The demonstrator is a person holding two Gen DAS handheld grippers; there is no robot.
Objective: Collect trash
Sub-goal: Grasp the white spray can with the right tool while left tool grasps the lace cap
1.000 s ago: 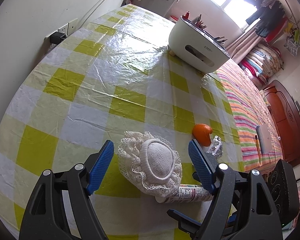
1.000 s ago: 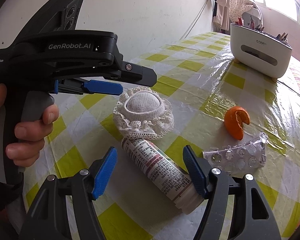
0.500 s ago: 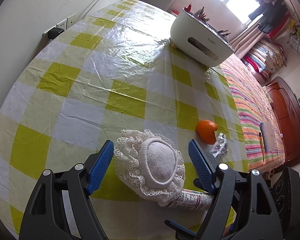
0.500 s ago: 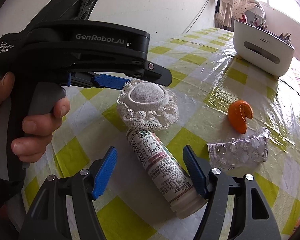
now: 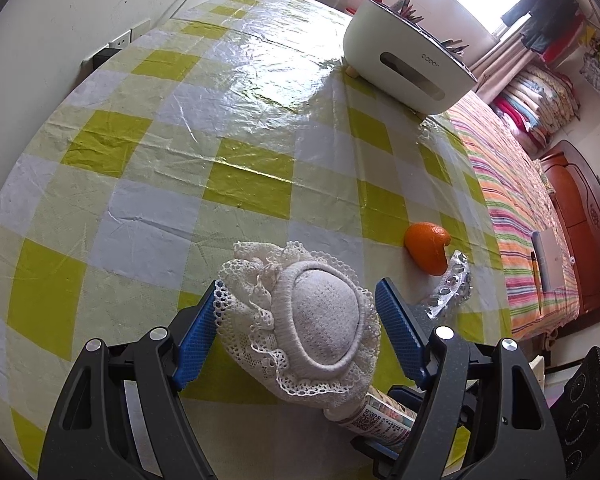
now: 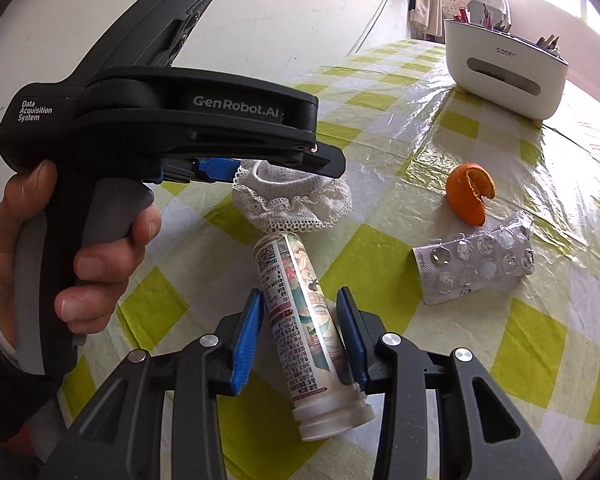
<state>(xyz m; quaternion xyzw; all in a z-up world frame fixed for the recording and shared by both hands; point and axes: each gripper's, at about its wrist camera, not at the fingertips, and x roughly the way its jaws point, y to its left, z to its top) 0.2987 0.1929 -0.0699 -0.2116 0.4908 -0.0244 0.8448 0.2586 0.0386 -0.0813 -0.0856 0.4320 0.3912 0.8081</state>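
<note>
A slim plastic tube (image 6: 300,320) with a printed paper label and a ribbed white cap end lies on the table (image 5: 228,128), which wears a glossy, creased plastic cloth checked in yellow-green and white. The right tool (image 6: 300,332) has just been closing its jaws, and its blue ridged pads now press the tube's two sides at mid-length, cap end towards the camera. The tube's far end touches the edge of a small white knitted sock (image 5: 312,320) bunched into a dome, with a frilly lace cuff around it. The left tool (image 5: 300,320) straddles that sock with its jaws wide; the left pad touches the lace frill, the right pad stands just clear, so nothing is gripped. A hand (image 6: 72,248) with a dark sleeve holds this tool's black pistol handle.

To the right of the sock lies a curled piece of orange peel (image 6: 470,194), bright and matte outside, paler inside. Just beside it rests a used blister pack (image 6: 476,260) of silvery foil and clear, crushed bubbles. Far off across the table stands a white, rounded tissue box (image 6: 504,68) with a slot in its front and small items sticking out of its top
</note>
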